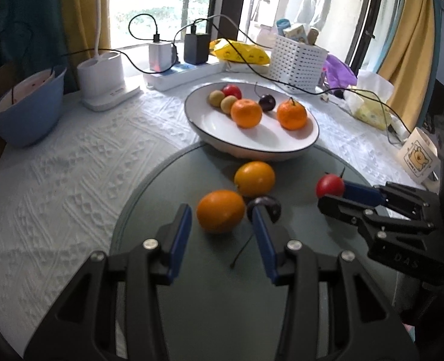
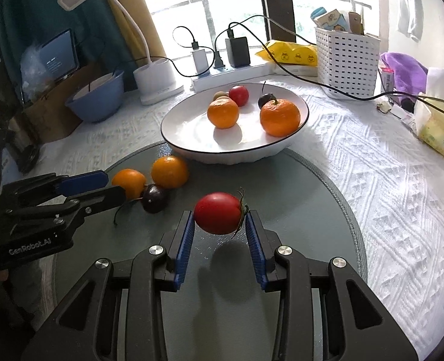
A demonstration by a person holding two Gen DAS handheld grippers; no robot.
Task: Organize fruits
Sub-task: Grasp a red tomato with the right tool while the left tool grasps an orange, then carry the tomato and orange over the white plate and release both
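A white plate (image 1: 222, 126) (image 2: 191, 132) holds two mandarins, a red tomato, a dark plum and small yellow fruits. On the round glass board (image 1: 191, 270) in front of it lie two oranges (image 1: 220, 210) (image 1: 254, 178) and a dark plum (image 1: 271, 206) with a stem. My left gripper (image 1: 222, 209) (image 2: 110, 185) stands open, its tips on either side of the nearer orange (image 2: 128, 182) without pressing it. My right gripper (image 2: 219, 215) (image 1: 333, 194) is shut on a red tomato (image 2: 218, 213) (image 1: 330, 186), held a little above the glass.
A blue bowl (image 1: 26, 114) and a white lamp base (image 1: 101, 81) stand at the back left. Behind the plate are a power strip with chargers (image 1: 176, 69), trailing cables and a white basket (image 1: 297, 60). A bear mug (image 1: 417, 153) sits at the right.
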